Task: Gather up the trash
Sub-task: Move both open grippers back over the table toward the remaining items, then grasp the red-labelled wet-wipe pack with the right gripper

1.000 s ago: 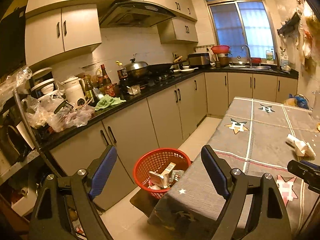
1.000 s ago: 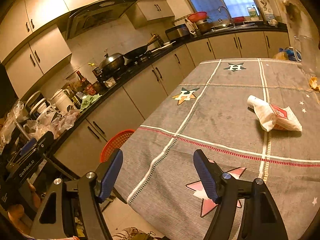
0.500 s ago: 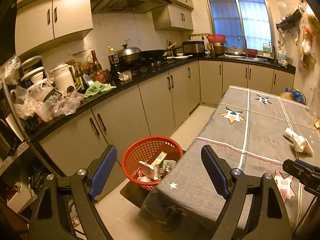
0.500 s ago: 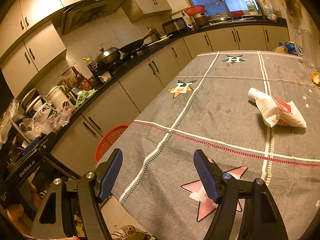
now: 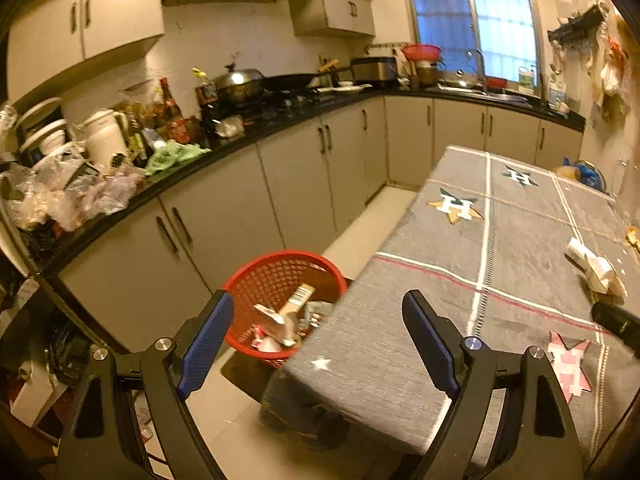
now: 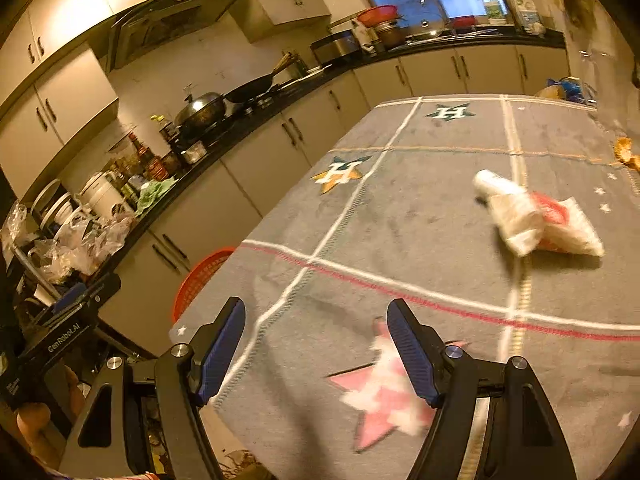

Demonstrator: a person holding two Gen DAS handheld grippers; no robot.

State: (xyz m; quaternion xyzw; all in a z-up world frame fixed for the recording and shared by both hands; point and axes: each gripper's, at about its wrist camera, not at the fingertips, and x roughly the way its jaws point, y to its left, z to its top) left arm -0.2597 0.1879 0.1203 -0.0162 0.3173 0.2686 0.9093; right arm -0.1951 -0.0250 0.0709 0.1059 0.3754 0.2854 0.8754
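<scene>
Left wrist view shows your left gripper [image 5: 318,328] spread and empty, low in frame over the table's [image 5: 520,240] grey cloth corner; the red basket [image 5: 286,280] of trash sits centre on the floor beside beige cabinets [image 5: 224,216]. Your right gripper [image 6: 316,340] is spread too; the crumpled white wrapper [image 6: 536,220] lies right of centre.

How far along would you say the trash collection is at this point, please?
Partly done: the red basket on the floor beside the table already holds several wrappers and cartons. Nothing is in hand; the left gripper and right gripper are both open and empty. Left: the crumpled white bag lies on the gray tablecloth, and an orange scrap sits near its far edge.
</scene>
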